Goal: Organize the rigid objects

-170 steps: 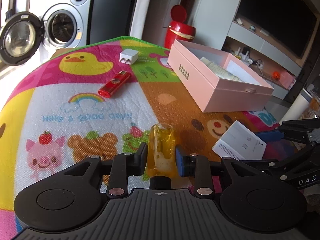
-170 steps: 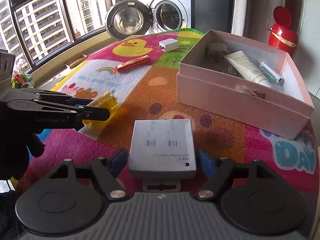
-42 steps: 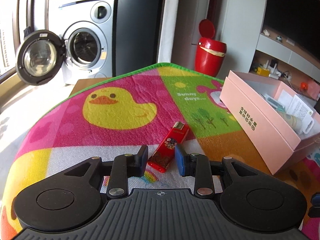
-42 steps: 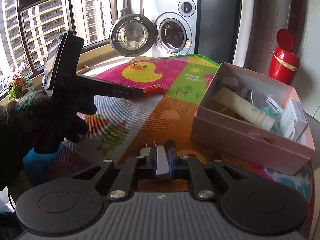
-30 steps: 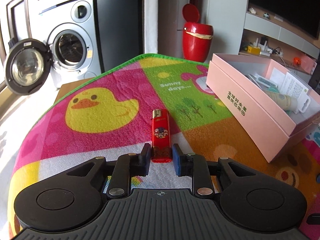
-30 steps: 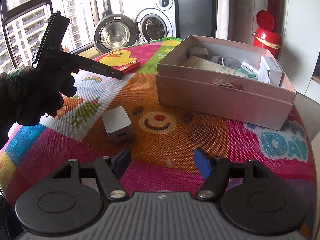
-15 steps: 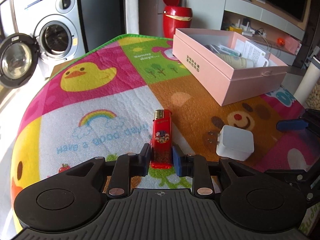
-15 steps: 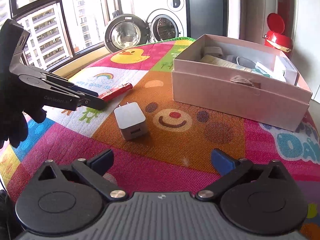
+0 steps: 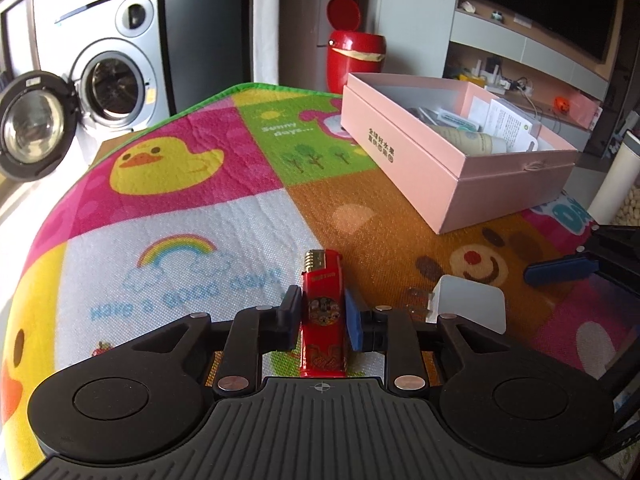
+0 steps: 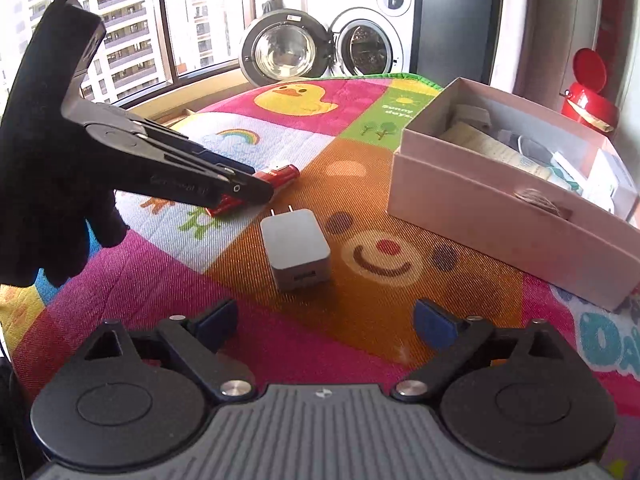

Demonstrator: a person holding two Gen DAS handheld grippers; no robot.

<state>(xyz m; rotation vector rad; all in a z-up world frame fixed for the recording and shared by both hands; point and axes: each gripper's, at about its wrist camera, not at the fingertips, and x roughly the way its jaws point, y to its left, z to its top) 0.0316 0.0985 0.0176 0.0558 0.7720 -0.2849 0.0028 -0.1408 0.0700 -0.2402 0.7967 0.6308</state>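
Observation:
My left gripper (image 9: 322, 316) is shut on a red lighter (image 9: 323, 312), which points forward, low over the colourful play mat (image 9: 180, 216). From the right wrist view, the same left gripper (image 10: 240, 190) is held by a black-gloved hand (image 10: 48, 200), and the lighter (image 10: 280, 174) sticks out past its tips. A white plug charger (image 10: 296, 244) lies on the mat's bear face, just ahead of my right gripper (image 10: 326, 316). That gripper's jaws stand wide and are closing, with nothing between them. The charger (image 9: 468, 308) also shows at the lower right of the left wrist view.
An open pink box (image 10: 500, 216) holding several items stands at the right on the mat; it is the pink box (image 9: 420, 160) ahead right of the left gripper. Beyond the mat's far edge are a washing machine (image 10: 360, 48) with its door open and a red bin (image 9: 356, 56).
The left gripper closed on the lighter and carried it back toward the charger. The right gripper let the charger go onto the mat, opened wide, and has since narrowed slightly.

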